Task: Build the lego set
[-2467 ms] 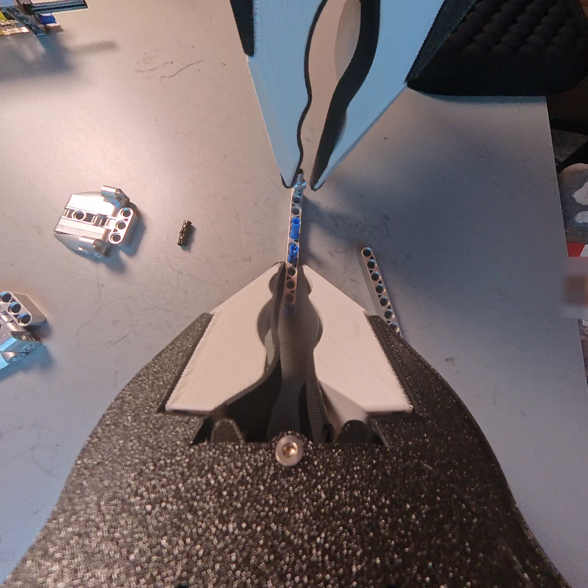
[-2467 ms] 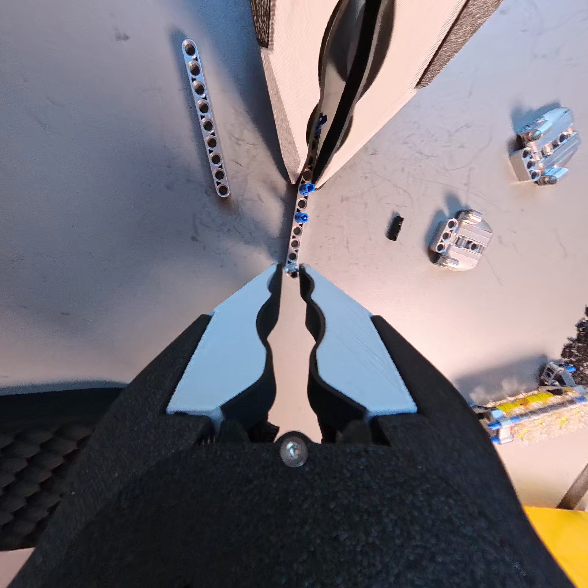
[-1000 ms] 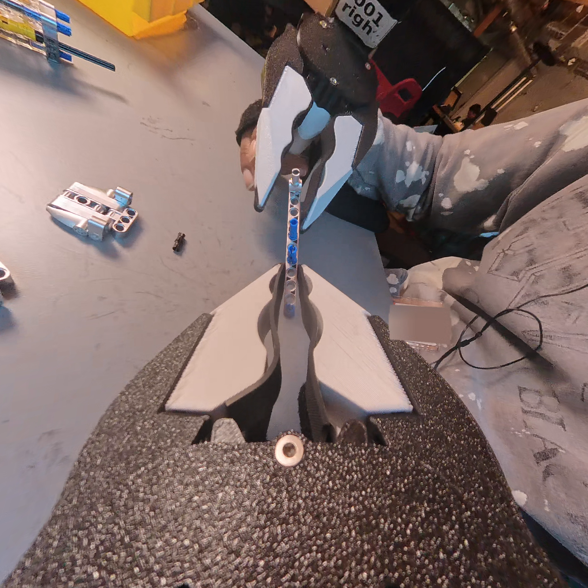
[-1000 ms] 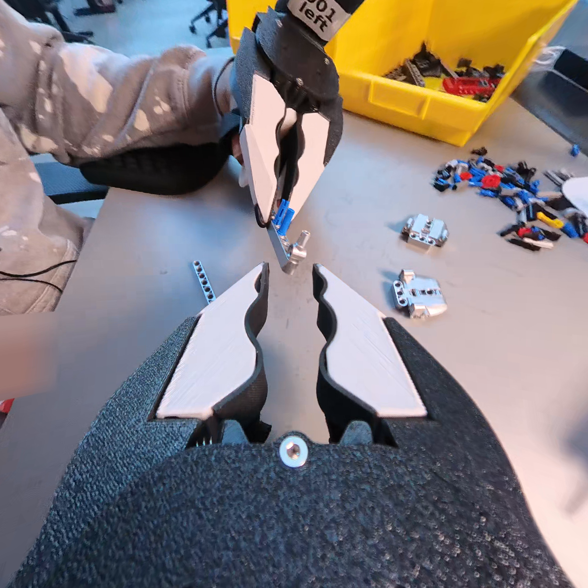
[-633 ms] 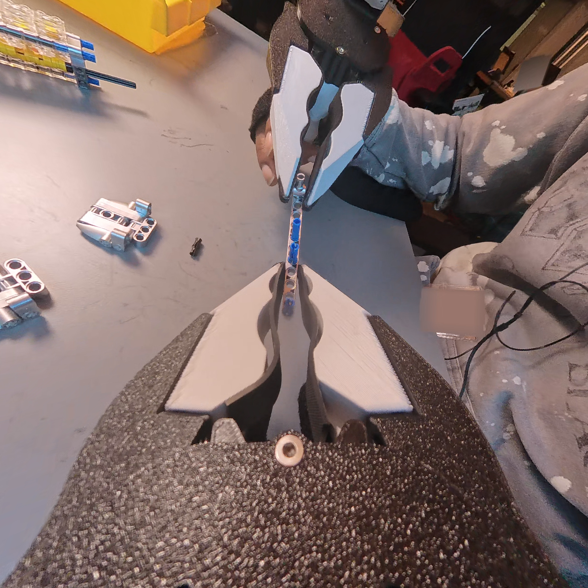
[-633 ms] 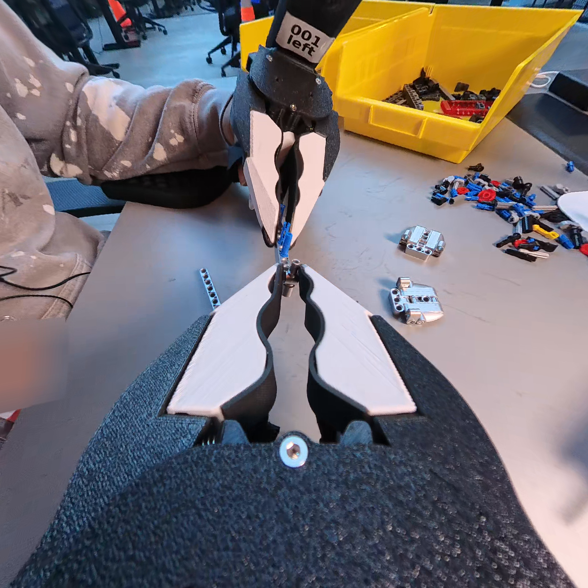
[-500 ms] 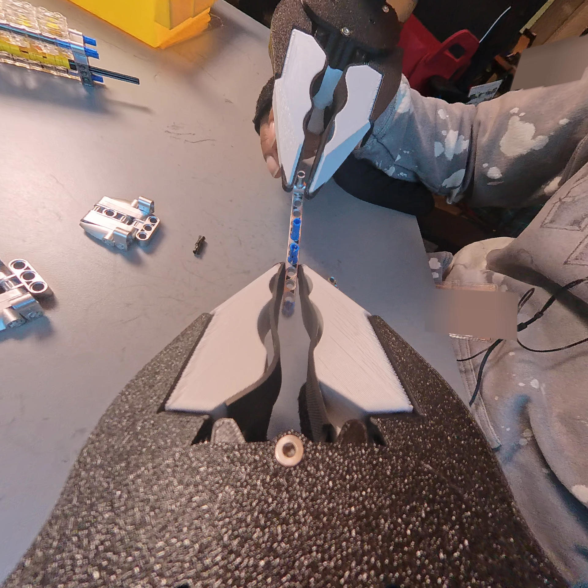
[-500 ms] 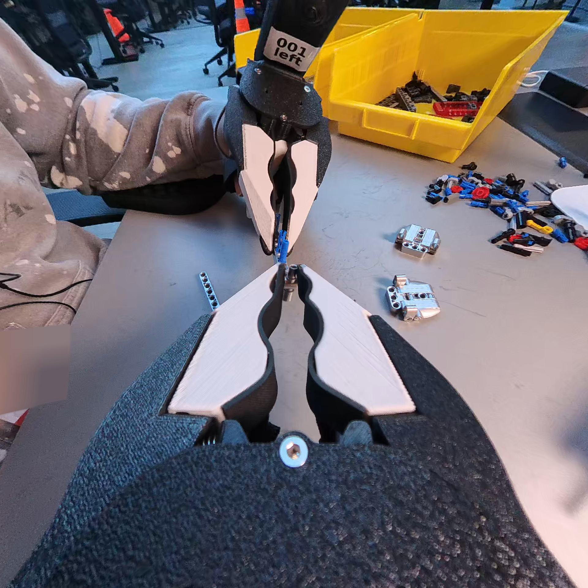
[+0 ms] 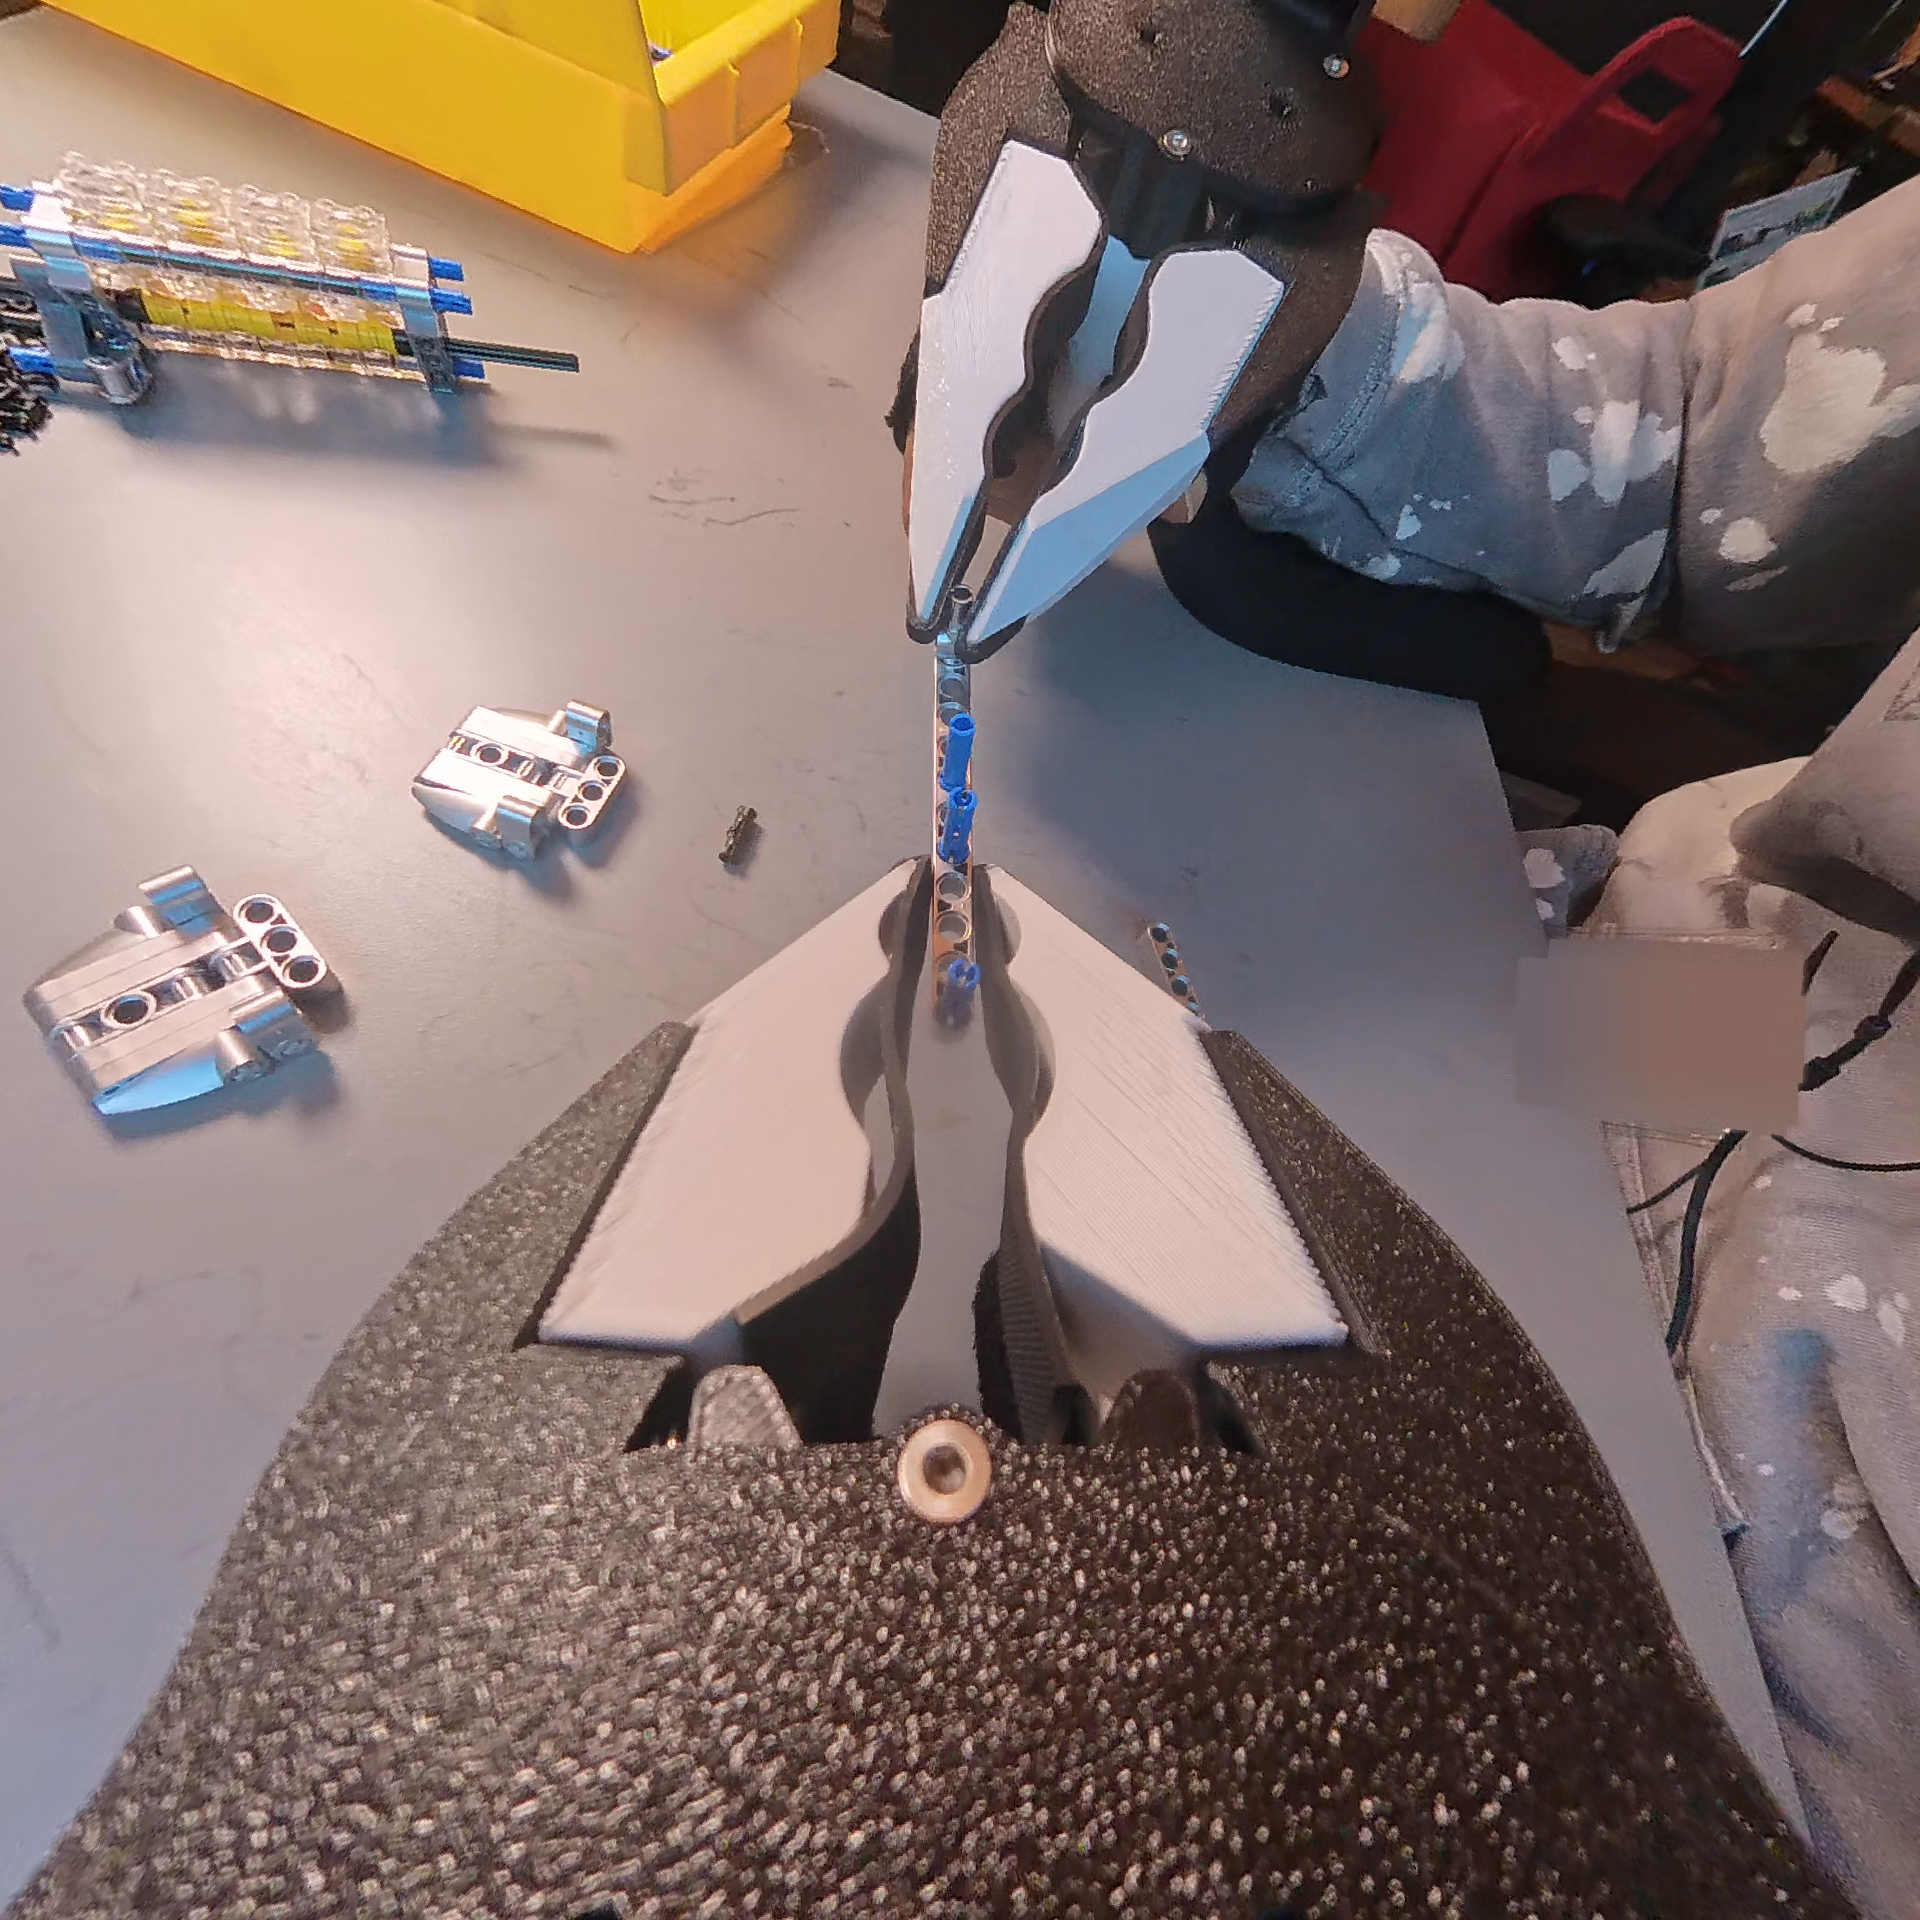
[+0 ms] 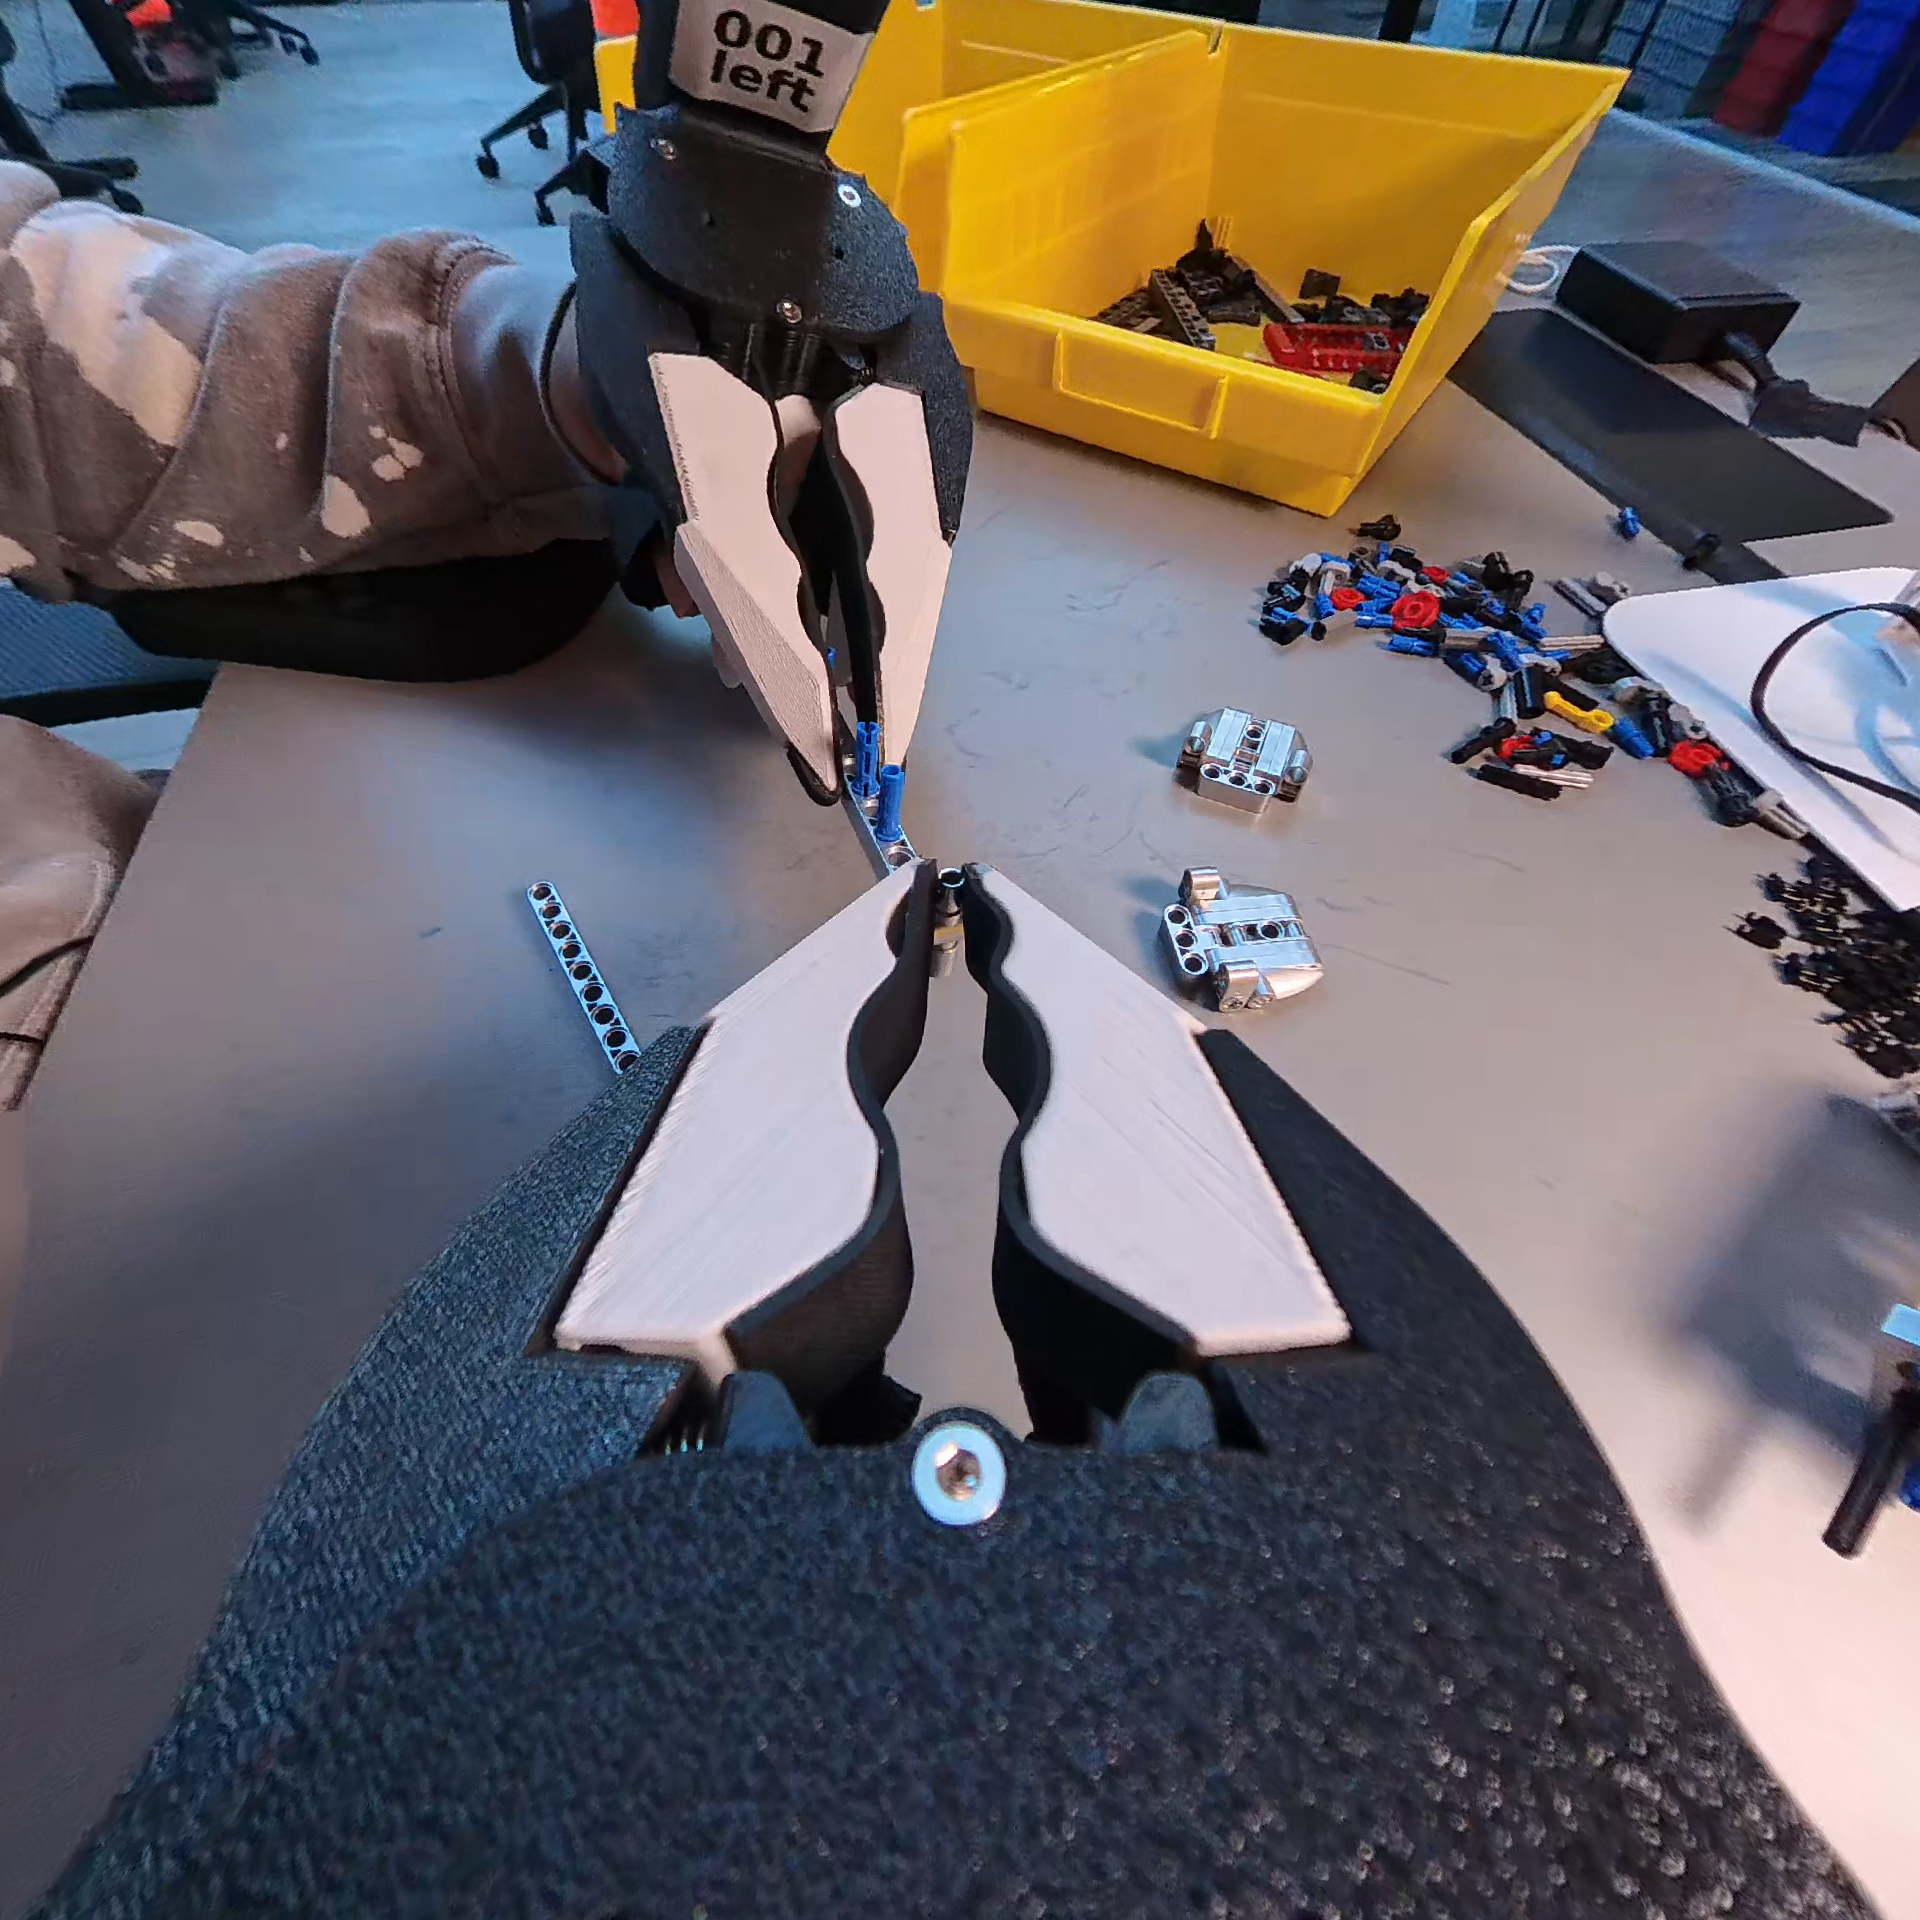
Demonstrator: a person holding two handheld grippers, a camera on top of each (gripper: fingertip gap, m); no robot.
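My left gripper [image 9: 951, 871] is shut on a thin grey beam with holes [image 9: 954, 748] that carries blue pins [image 9: 958, 743] and is held above the grey table [image 9: 312, 582]. My right gripper [image 9: 961, 627] faces it and is shut on a small grey pin [image 10: 943, 927] at the beam's far end. In the right wrist view, my right gripper [image 10: 943, 875] meets the beam [image 10: 878, 831], which sticks out of the left gripper [image 10: 857, 764]. The beam's rear end is hidden between the left fingers.
A second grey beam [image 10: 582, 977] lies on the table. Two silver panel pieces [image 9: 520, 769] [image 9: 171, 1003] and a small black pin [image 9: 740, 831] lie to the left. A yellow bin [image 10: 1195, 239], a pile of small parts [image 10: 1455, 644] and a long clear-and-yellow assembly [image 9: 229, 281] sit farther off. About 5 cm separates my left fingertips from my right.
Both grippers have risen from the table with the beam. The right gripper, open a second ago, has shut on the grey pin at the beam's end.
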